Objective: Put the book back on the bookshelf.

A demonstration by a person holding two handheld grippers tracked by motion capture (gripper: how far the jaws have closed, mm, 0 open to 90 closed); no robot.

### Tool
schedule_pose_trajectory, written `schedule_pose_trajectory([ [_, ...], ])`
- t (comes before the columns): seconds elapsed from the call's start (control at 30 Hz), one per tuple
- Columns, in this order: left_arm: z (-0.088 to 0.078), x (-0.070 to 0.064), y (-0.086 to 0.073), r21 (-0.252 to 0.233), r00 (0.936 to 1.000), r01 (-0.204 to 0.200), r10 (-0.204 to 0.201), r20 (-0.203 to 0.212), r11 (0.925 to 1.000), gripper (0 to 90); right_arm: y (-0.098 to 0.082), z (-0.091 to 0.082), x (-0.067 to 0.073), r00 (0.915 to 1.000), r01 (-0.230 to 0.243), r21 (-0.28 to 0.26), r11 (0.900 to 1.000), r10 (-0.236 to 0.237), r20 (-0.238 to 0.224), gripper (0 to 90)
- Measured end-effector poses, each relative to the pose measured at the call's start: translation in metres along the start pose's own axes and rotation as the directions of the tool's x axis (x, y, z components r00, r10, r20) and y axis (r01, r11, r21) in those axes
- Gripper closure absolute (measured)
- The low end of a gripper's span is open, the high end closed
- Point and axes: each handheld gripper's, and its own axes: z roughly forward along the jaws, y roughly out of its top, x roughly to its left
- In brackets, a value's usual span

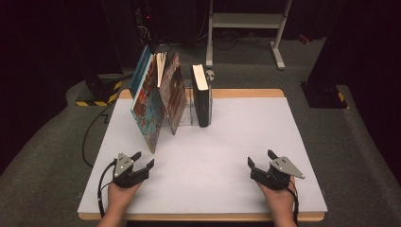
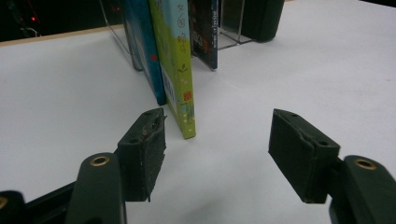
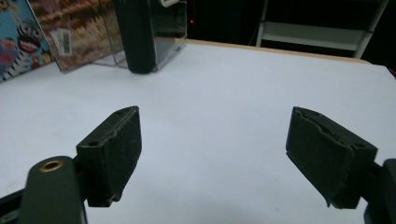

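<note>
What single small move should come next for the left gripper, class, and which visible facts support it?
Probably ease the left gripper forward toward the leaning picture book. Its jaws stand open and empty, and in the left gripper view that book's green spine lies just ahead of the left pad. The books lean while the dark book stands upright, so straightening seems likely.

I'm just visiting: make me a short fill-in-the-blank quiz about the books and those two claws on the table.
1. The left claw and the right claw both have their jaws ____.
2. The dark book stands upright, while the colourful books ____ over to one side.
3. Between the jaws of each claw there is ____.

Missing words: open; lean; nothing
</note>
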Motion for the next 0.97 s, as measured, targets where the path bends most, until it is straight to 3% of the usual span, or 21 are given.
schedule_pose_trajectory([
  [0.17,-0.002,-0.001,-0.004,-0.009,0.9999,0.009,-0.009,0.013,0.9999,34.8,-0.018,-0.002,-0.009,0.9992,0.04,0.059,0.997,-0.04,0.002,19.9],
  [0.2,-0.002,-0.002,-0.005,-0.019,0.9997,-0.009,0.009,0.021,0.9998,34.4,-0.021,-0.001,-0.011,0.9994,0.034,0.071,0.997,-0.034,-0.009,18.6],
  [0.33,-0.004,-0.004,-0.007,-0.024,0.9987,-0.039,0.039,0.033,0.999,33.8,-0.022,-0.004,-0.011,0.9994,0.034,0.056,0.998,-0.033,-0.014,19.6],
  [0.47,-0.005,-0.003,-0.006,-0.033,0.9989,-0.013,0.014,0.044,0.9994,33.8,-0.021,-0.002,-0.011,0.9997,0.023,0.073,0.997,-0.023,-0.005,19.4],
  [0.97,-0.004,-0.003,-0.006,-0.021,0.9983,-0.008,0.009,0.058,0.9998,34.0,-0.021,0.0,-0.013,1.0,0.002,0.086,0.996,-0.002,0.003,18.5],
])
